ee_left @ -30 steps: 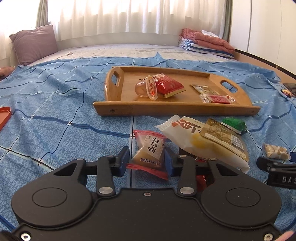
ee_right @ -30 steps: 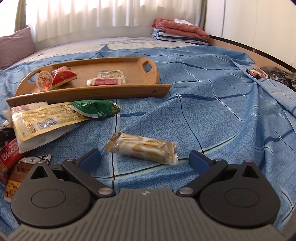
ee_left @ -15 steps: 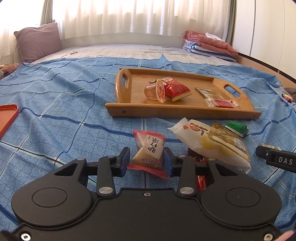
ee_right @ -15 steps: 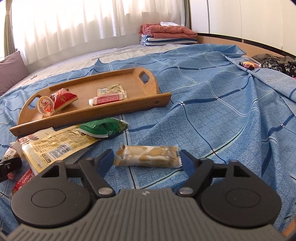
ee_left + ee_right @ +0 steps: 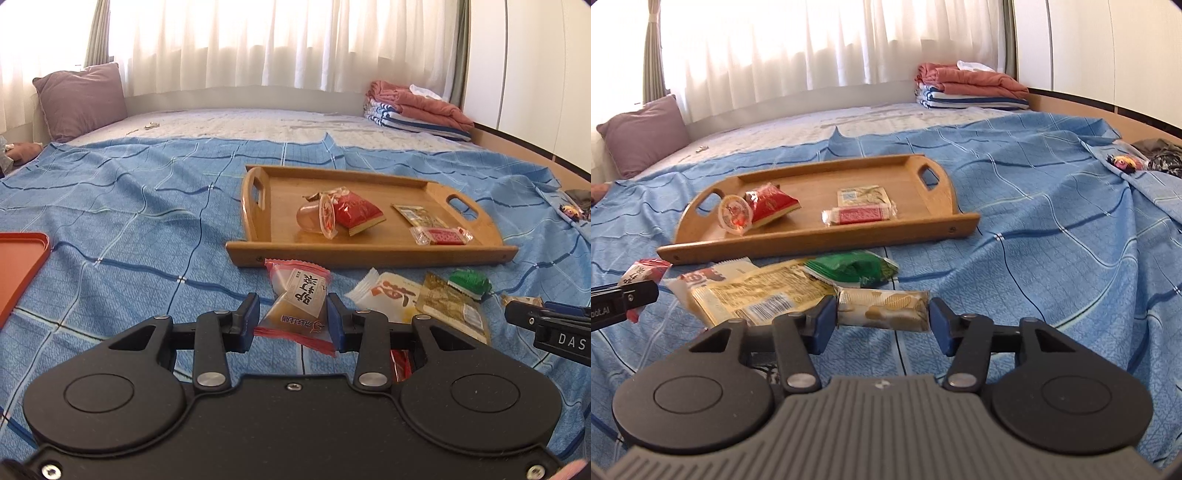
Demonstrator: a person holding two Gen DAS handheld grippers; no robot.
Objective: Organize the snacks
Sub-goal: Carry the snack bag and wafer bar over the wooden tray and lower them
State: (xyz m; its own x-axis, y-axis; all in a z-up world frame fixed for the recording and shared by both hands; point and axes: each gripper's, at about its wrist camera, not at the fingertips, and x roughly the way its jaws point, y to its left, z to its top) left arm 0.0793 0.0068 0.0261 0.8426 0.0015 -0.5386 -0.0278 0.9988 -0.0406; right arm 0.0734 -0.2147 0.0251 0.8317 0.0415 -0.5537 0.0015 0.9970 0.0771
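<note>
Mid-frame, the wooden tray (image 5: 369,254) holds a jelly cup (image 5: 314,219), red packet (image 5: 356,212), yellow sachet (image 5: 419,216) and red wafer (image 5: 441,235). Below it, the left gripper (image 5: 293,323) pinches a pink pouch (image 5: 299,304). The right gripper (image 5: 882,321) is closing its jaws, pads touching a biscuit bar (image 5: 882,308).

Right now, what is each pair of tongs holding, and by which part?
Left tongs: red-edged clear candy packet, gripped across its middle. Right tongs, closing: beige nut-bar wrapper, caught lengthwise by its two crimped ends.

Snack packet (image 5: 297,308) in left gripper (image 5: 293,325)
</note>
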